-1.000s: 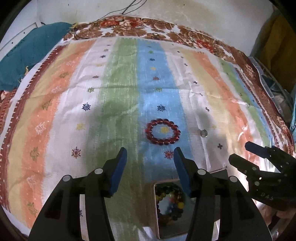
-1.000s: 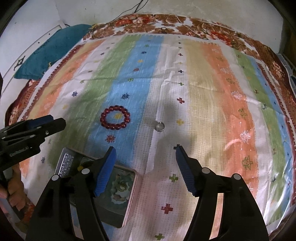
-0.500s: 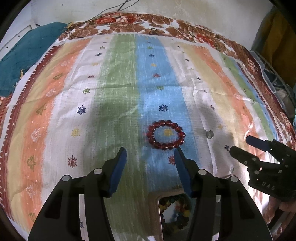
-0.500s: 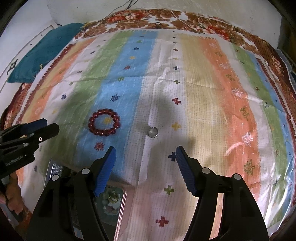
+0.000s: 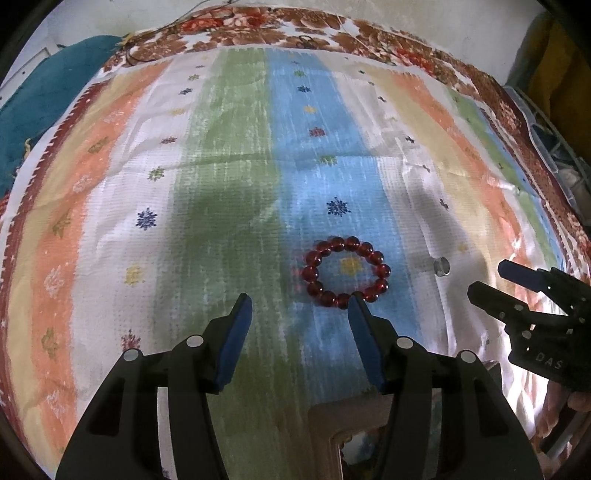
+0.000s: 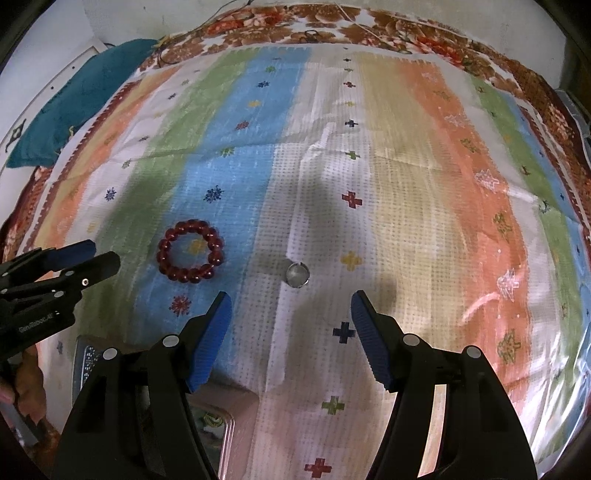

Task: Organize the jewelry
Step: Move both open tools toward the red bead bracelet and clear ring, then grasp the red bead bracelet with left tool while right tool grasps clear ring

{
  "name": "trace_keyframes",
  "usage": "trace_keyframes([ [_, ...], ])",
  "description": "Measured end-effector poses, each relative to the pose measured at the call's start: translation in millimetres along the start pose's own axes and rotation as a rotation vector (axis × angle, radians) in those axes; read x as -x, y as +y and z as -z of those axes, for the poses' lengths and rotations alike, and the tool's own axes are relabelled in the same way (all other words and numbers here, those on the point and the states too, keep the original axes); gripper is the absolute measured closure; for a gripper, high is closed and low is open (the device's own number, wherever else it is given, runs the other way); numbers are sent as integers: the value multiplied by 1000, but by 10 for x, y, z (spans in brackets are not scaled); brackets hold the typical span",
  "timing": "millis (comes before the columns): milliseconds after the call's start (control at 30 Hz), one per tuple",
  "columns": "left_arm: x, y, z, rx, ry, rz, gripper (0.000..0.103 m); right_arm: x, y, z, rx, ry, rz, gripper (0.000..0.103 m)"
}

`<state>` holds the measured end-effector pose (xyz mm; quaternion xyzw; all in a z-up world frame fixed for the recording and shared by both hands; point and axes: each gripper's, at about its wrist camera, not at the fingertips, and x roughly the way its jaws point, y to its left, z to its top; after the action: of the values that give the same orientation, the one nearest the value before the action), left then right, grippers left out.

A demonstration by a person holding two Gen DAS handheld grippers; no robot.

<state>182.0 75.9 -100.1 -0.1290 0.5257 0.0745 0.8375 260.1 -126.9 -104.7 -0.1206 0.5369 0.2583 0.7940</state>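
A dark red bead bracelet (image 5: 346, 272) lies flat on the blue stripe of the cloth; it also shows in the right wrist view (image 6: 190, 255). A small silver ring (image 5: 441, 266) lies to its right on the white stripe, seen too in the right wrist view (image 6: 297, 275). My left gripper (image 5: 300, 304) is open and empty, its right fingertip just short of the bracelet's near edge. My right gripper (image 6: 291, 302) is open and empty, with the ring just beyond the gap. A metal jewelry box (image 5: 328, 424) sits under both grippers at the near edge (image 6: 229, 417).
A striped cloth (image 5: 229, 177) covers the bed, over a brown floral sheet (image 5: 280, 26). A teal cloth (image 6: 74, 96) lies at the far left. The right gripper shows in the left wrist view (image 5: 491, 278), the left gripper in the right one (image 6: 96, 254).
Both grippers have moved forward over the cloth. The bracelet and ring are nearer to the fingertips, and the box has slid mostly out of sight beneath them. Jaws stayed open.
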Motion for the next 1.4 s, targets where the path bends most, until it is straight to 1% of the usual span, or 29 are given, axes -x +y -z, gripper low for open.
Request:
trace_keyframes([
  [100, -95, -27, -37, -21, 10, -15, 49, -55, 5, -18, 3, 10, 0, 36],
  [200, -152, -28, -65, -23, 13, -17, 49, -108, -13, -33, -2, 23, -19, 36],
  [600, -365, -9, -126, -32, 53, 17, 49, -290, -88, -111, -26, 33, -24, 36],
  [867, -531, 31, -152, -43, 83, 38, 49, -440, -113, -181, -37, 56, -50, 36],
  [967, -579, 5, -173, -57, 86, 36, 49, -488, -114, -202, -24, 58, -26, 36],
  [1033, -597, -17, -179, -70, 77, 17, 49, -511, -100, -214, -12, 56, -6, 36],
  [1233, -635, -48, -170, -107, 89, 0, 49, -572, -67, -226, 10, 66, -11, 36],
  [1400, -675, -15, -165, -106, 91, 0, 50, -609, -56, -211, 18, 79, -17, 36],
])
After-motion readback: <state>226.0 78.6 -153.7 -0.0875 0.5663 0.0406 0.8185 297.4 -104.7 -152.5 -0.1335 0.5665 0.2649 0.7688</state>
